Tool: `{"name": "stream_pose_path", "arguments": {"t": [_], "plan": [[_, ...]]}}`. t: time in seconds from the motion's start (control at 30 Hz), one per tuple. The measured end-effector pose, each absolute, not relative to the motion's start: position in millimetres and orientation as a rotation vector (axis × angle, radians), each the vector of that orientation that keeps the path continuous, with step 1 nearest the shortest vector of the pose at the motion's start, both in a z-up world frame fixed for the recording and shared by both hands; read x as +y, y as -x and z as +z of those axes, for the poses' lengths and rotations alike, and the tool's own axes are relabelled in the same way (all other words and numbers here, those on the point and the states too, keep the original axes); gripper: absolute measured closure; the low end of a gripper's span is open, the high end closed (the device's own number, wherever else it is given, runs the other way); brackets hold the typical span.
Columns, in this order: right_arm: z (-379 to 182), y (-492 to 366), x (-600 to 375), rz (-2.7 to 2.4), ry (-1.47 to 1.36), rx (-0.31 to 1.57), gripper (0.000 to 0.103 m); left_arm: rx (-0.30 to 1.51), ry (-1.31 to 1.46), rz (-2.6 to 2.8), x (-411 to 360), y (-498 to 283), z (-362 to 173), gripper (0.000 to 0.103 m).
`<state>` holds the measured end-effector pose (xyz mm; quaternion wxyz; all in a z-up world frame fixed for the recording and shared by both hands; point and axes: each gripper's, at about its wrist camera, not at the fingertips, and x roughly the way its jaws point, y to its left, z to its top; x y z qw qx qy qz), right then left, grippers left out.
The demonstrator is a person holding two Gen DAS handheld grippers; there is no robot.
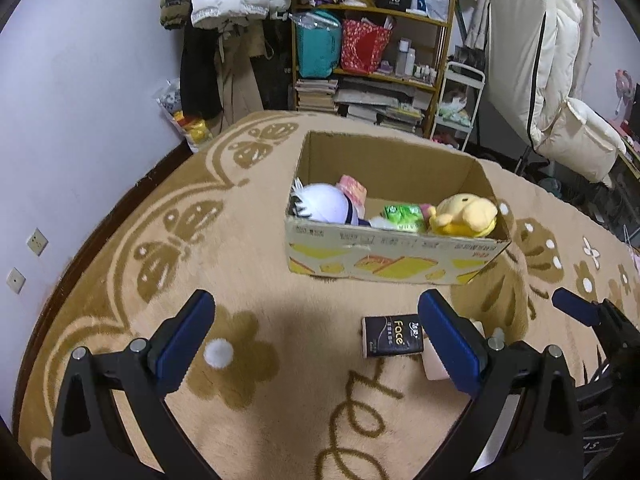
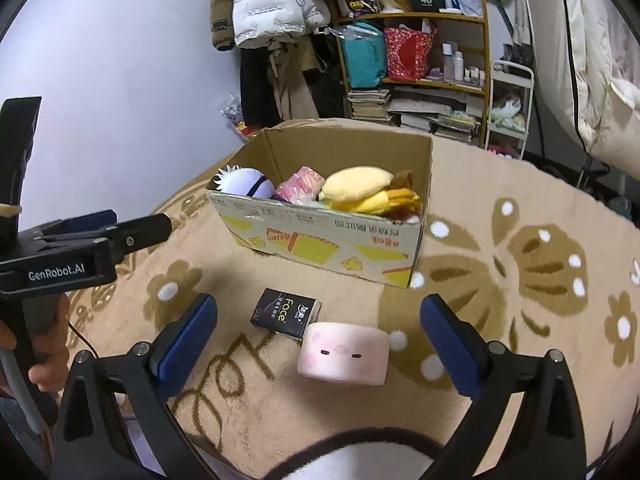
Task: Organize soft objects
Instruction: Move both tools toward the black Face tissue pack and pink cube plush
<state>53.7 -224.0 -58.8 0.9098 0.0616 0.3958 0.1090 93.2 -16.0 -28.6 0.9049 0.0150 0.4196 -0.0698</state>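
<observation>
An open cardboard box (image 1: 396, 256) (image 2: 320, 240) stands on the beige patterned carpet. It holds a white plush (image 1: 324, 204), a pink pack (image 2: 300, 184), a green tissue pack (image 1: 404, 216) and a yellow plush (image 1: 464, 216) (image 2: 360, 188). In front of the box lie a black "Face" tissue pack (image 1: 392, 336) (image 2: 286, 314) and a pink marshmallow-like squishy (image 2: 344, 354). My left gripper (image 1: 316, 308) (image 2: 144, 218) is open and holds nothing, hovering left of the black pack. My right gripper (image 2: 320, 308) is open over the squishy and the pack, touching neither.
A shelf (image 1: 372, 60) with books and bags, hanging coats (image 1: 224, 20) and a white cart (image 1: 460, 104) stand behind the carpet. Bedding (image 1: 552, 80) is at the right, a wall at the left. A hand (image 2: 48, 360) holds the left gripper. A white fluffy thing (image 2: 352, 456) fills the bottom edge.
</observation>
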Motion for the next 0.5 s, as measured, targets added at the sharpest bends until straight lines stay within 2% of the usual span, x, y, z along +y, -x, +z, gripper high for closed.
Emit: {"name": "stream_pose_path", "arguments": {"t": [0.5], "plan": [[-107, -69, -238, 0.185, -0.157, 0.907, 0.000, 0.962, -0.082, -0.168, -36, -107, -71, 0.002]]}}
